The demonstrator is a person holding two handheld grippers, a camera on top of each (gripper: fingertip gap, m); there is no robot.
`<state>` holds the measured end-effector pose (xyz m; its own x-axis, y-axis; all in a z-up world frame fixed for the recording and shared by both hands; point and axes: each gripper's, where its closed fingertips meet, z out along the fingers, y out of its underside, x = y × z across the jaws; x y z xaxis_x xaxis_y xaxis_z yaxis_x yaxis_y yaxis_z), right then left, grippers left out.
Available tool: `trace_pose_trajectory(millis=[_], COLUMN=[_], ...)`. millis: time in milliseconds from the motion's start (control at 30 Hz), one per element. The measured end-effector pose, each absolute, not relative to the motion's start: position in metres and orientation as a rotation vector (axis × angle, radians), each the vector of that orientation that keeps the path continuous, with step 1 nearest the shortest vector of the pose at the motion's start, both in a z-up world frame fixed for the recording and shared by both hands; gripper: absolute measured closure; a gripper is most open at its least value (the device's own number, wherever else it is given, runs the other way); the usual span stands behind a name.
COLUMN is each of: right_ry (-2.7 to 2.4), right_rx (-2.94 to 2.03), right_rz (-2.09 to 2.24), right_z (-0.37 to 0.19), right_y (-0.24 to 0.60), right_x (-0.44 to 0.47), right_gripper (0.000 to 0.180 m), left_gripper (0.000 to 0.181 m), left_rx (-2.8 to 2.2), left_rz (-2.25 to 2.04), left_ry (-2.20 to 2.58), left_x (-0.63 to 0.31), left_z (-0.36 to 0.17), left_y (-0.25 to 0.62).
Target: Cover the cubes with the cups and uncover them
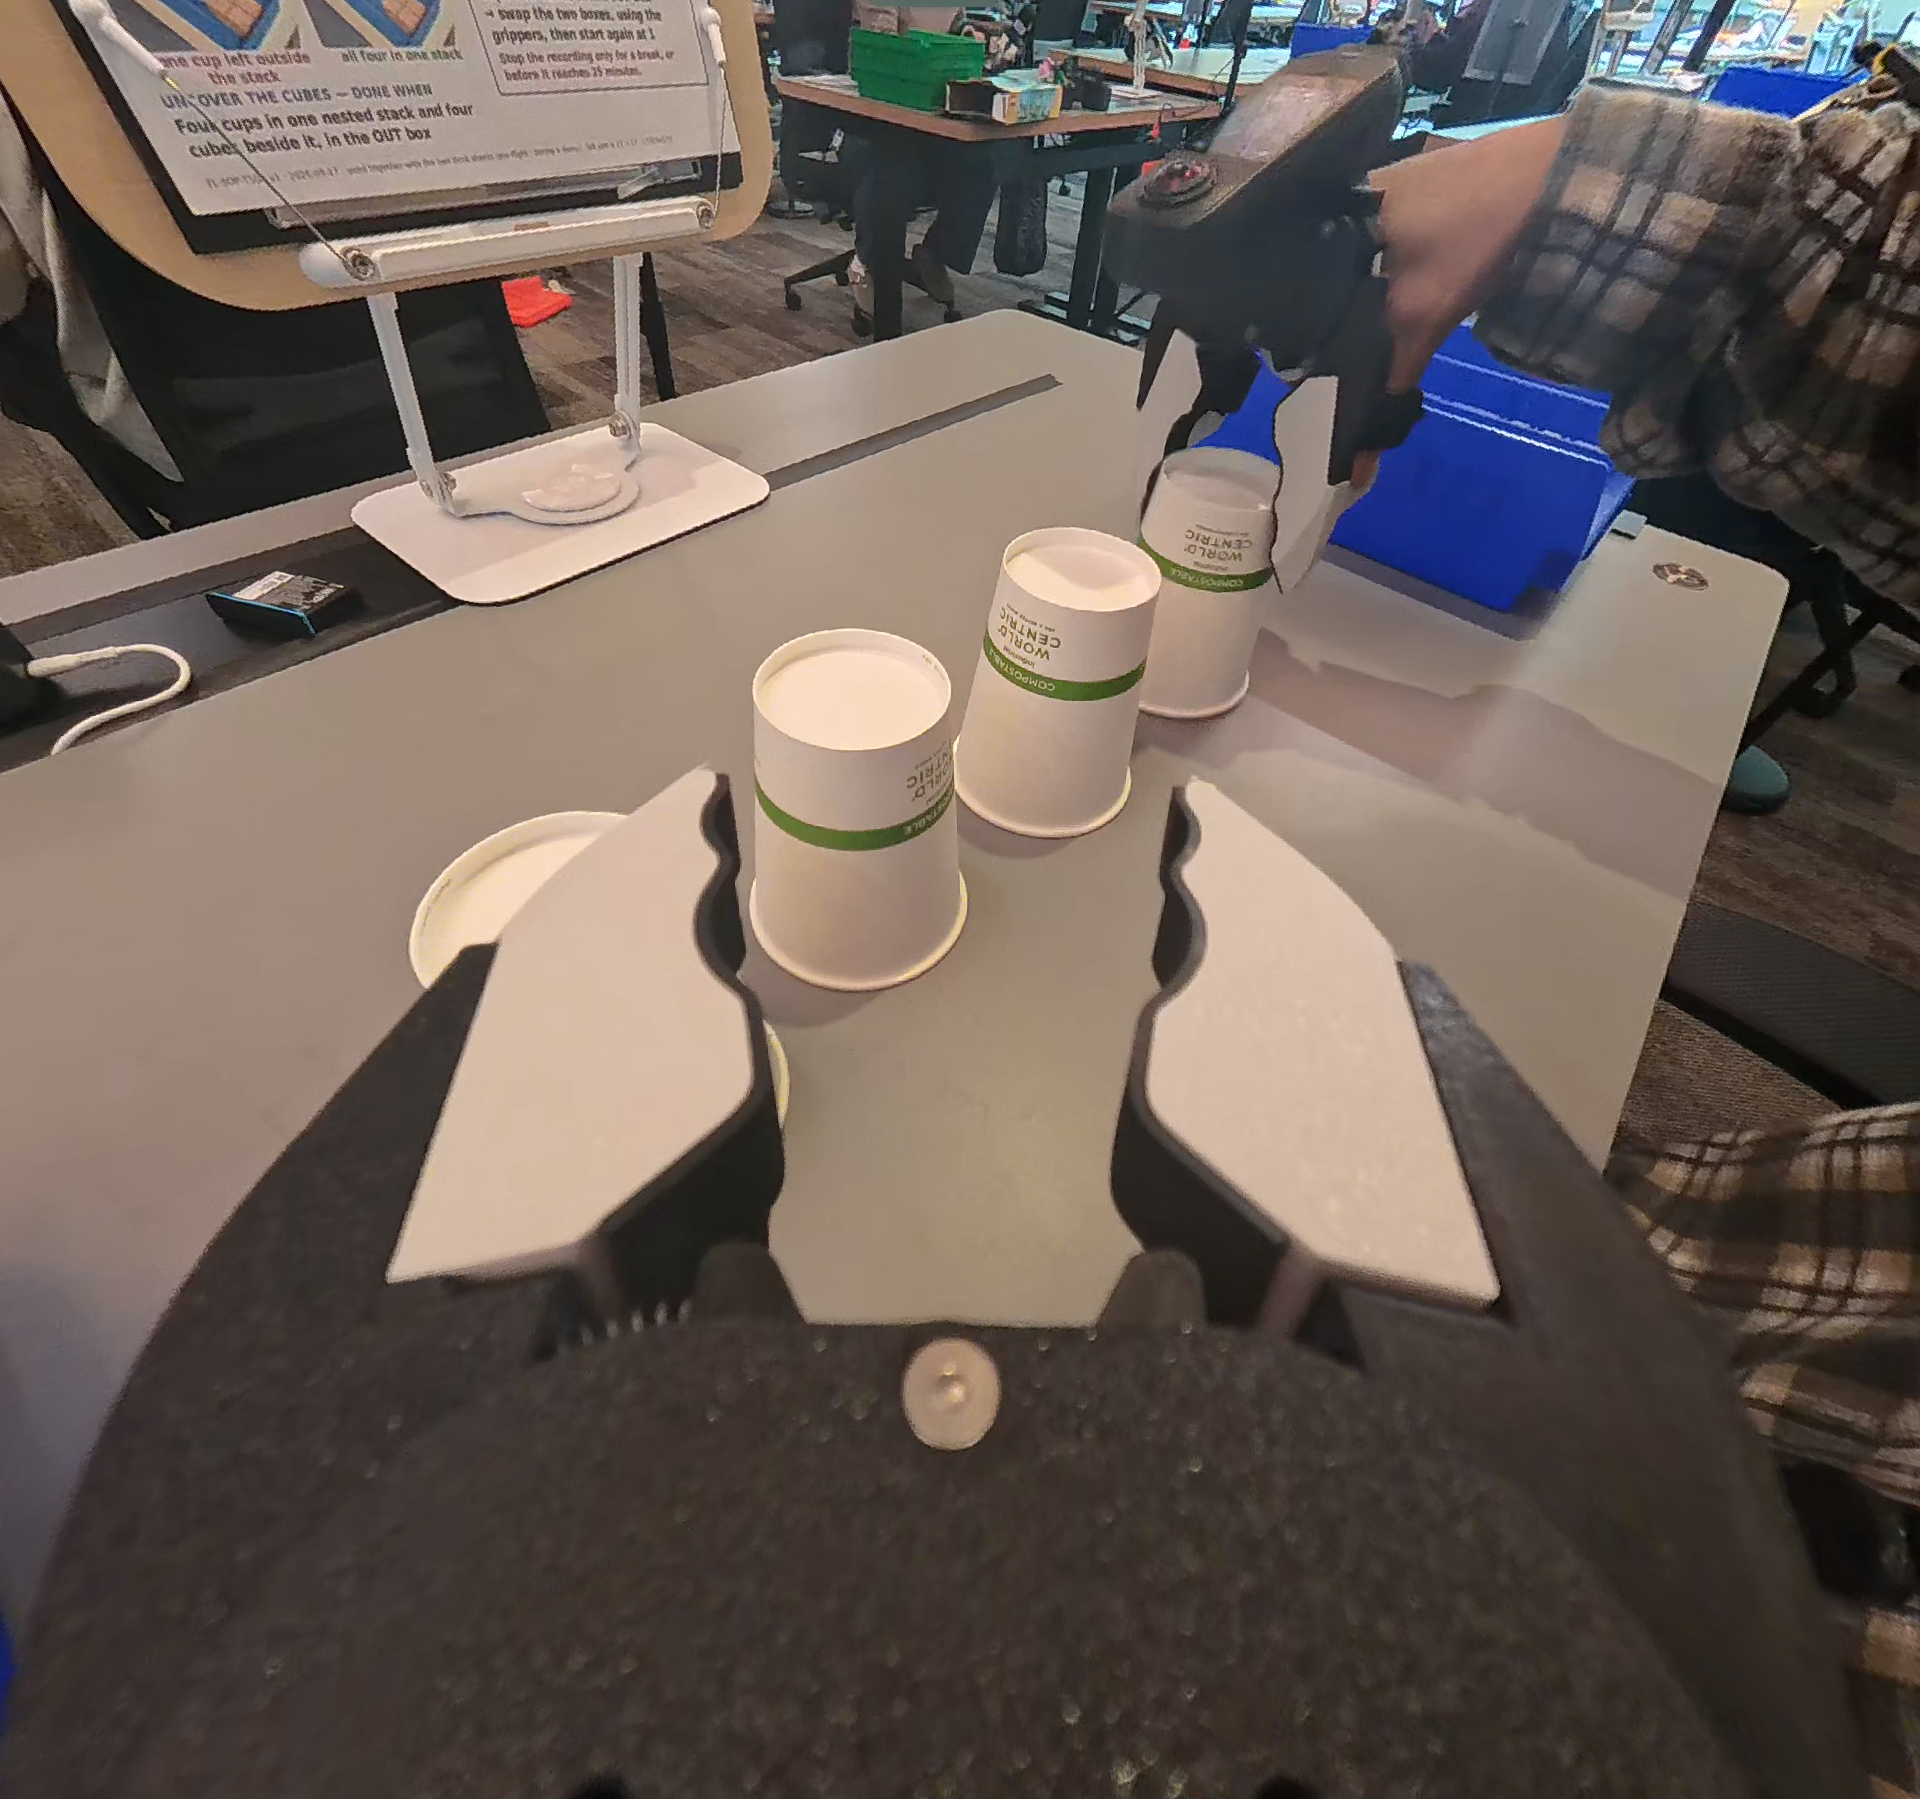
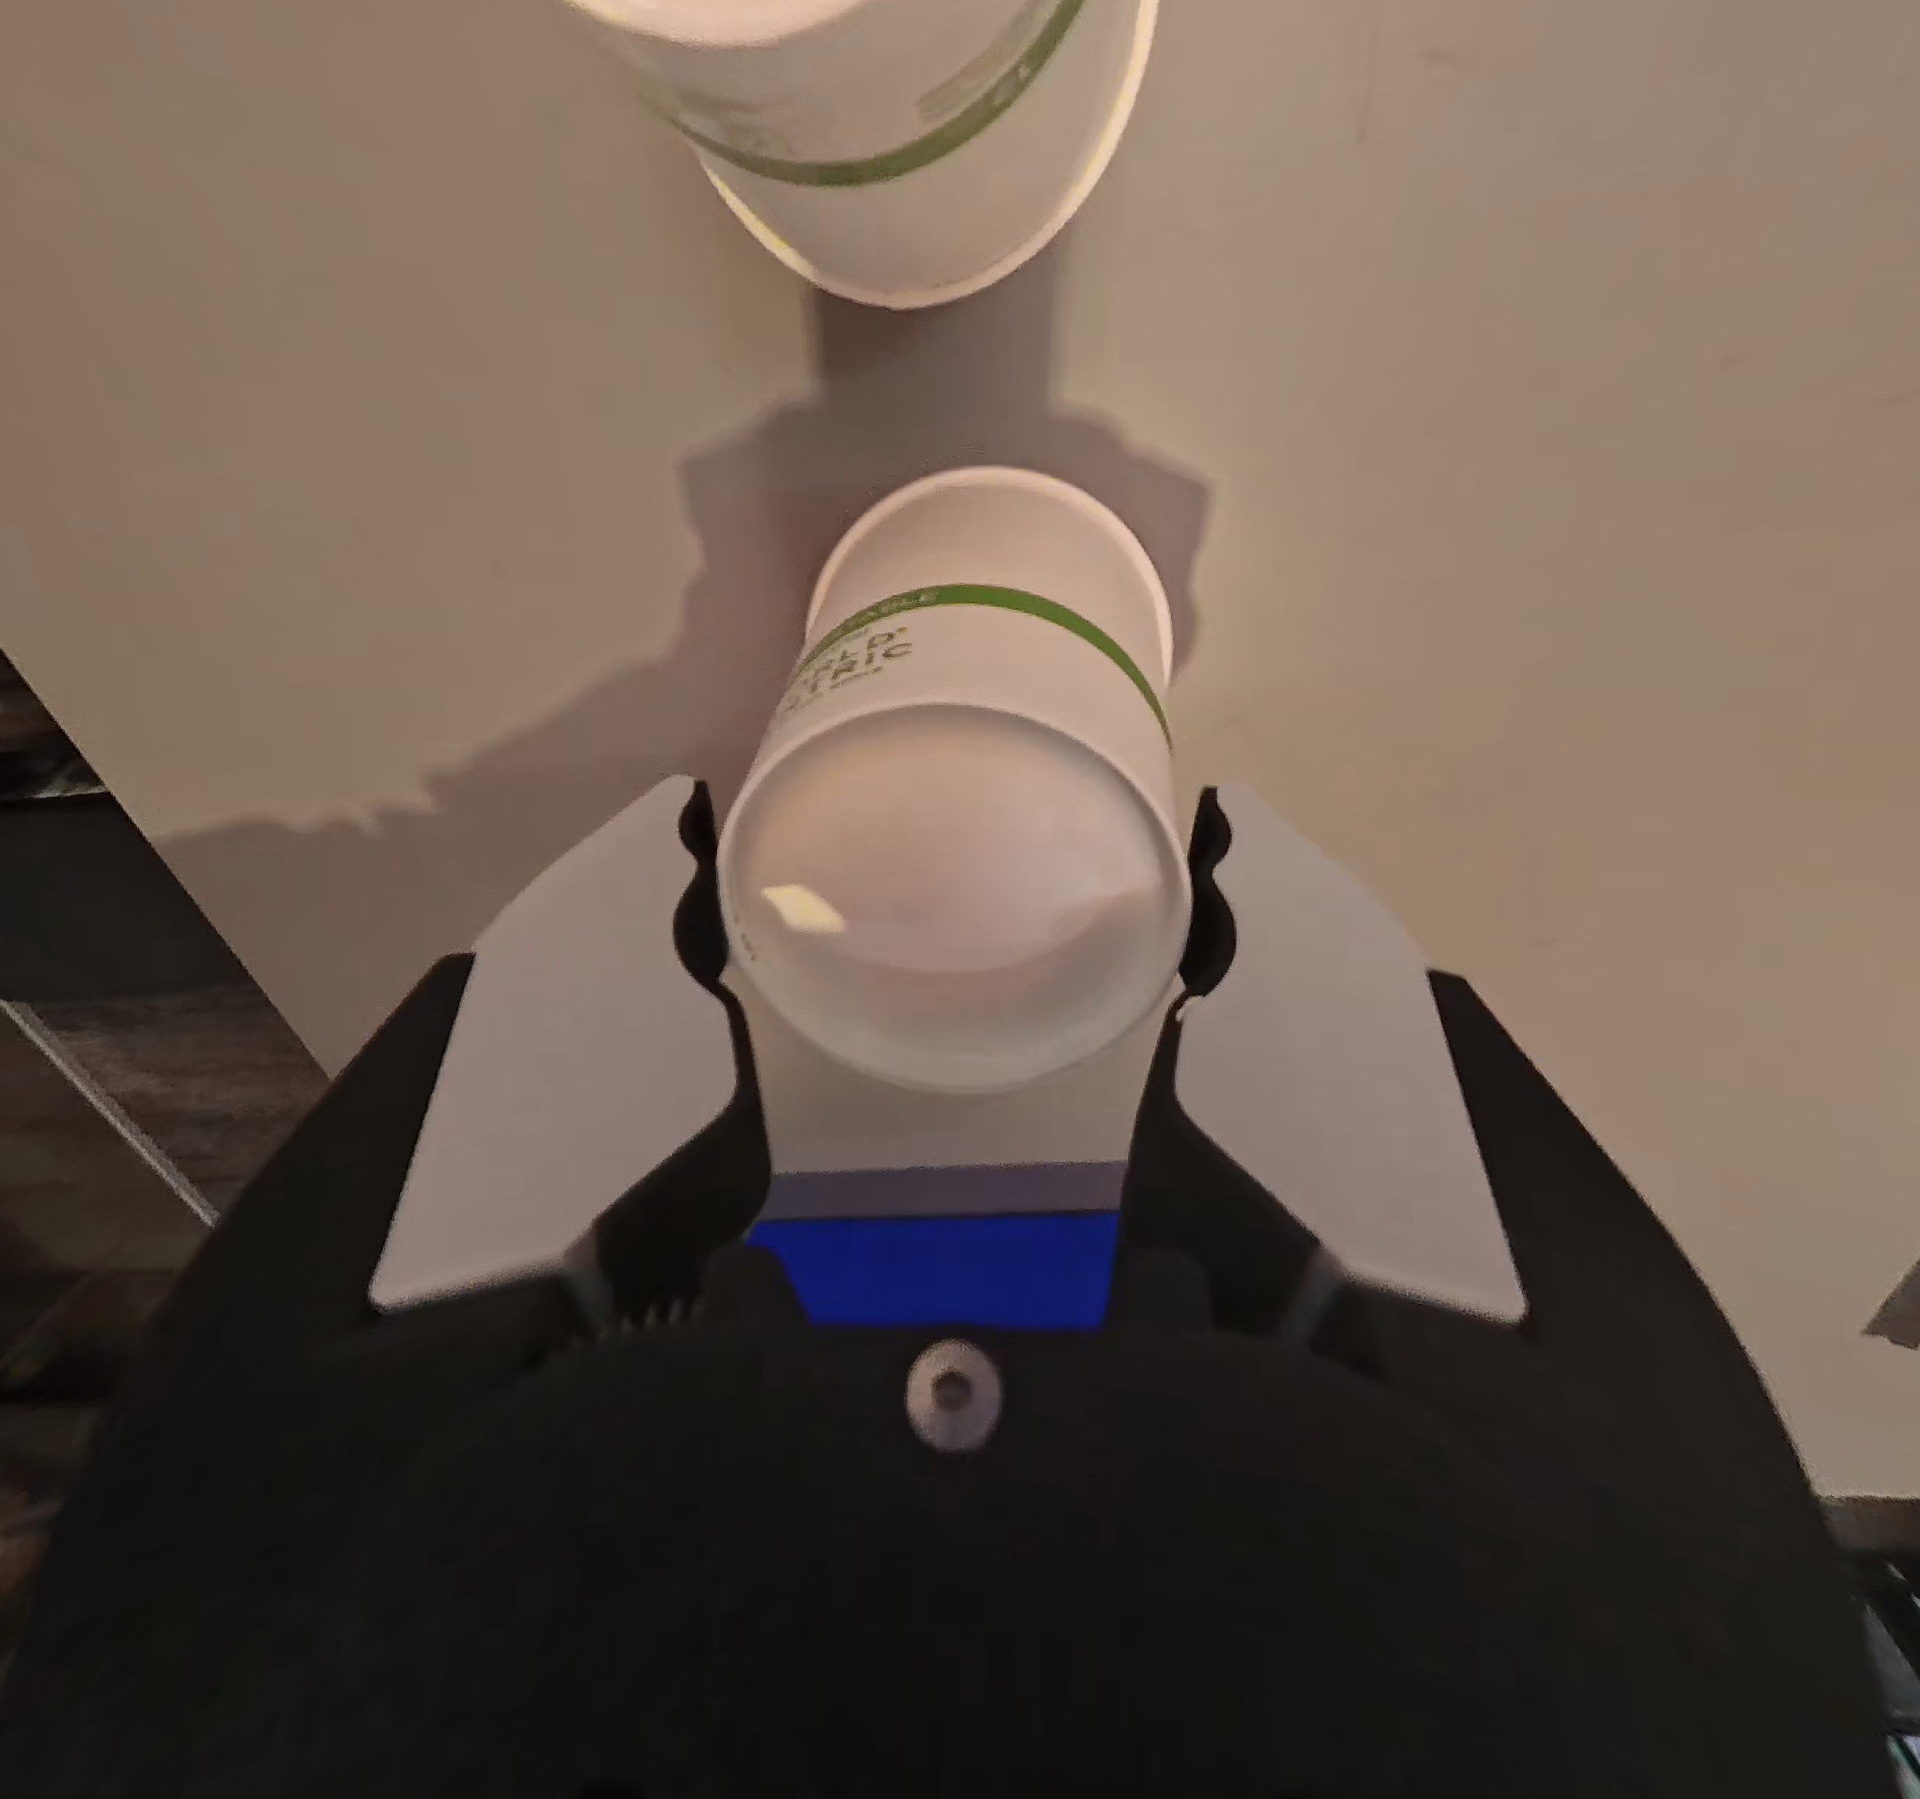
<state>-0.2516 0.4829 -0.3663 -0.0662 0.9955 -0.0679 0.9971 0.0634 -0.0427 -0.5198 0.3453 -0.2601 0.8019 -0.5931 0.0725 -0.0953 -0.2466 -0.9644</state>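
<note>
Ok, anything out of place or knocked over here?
Nothing stands out: the cups stand upside down in a row on the table, none tipped or crushed. The right gripper straddles the far cup.

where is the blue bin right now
In the left wrist view the blue bin sits at the far right edge of the grey table, just behind the farthest upside-down cup and under the right gripper.

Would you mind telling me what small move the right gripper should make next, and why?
Probably close the right gripper on the farthest inverted paper cup: its fingers flank the cup's upturned base without visibly squeezing it, and the cup stands rim-down on the grey table.
</note>
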Motion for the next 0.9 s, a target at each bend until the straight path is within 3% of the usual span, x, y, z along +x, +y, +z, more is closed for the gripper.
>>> trace_pose_trajectory(millis=[33, 567, 767, 900], right_ry=[2.277, 2.454, 2.716, 2.795], right_rx=[2.145, 2.321, 2.490, 2.436], right_rz=[-0.136, -0.320, -0.962, -1.505], right_z=[-0.363, -0.269, -0.210, -0.202], right_y=[0.483, 0.472, 0.440, 0.400], right_x=[-0.253, -0.262, -0.288, -0.310], right_gripper=[0.094, 0.094, 0.094, 0.094], left_gripper=[0.104, 0.104, 0.104, 0.105], left_rx=[-1.779, -1.706, -1.660, -1.610], left_rz=[-0.520, -0.756, -0.930, -1.135], left_ry=[0.529, 0.440, 0.385, 0.347], left_x=[-0.520, -0.510, -0.488, -0.459], left_z=[-0.260, -0.251, -0.246, -0.236], left_y=[0.345, 0.342, 0.344, 0.341])
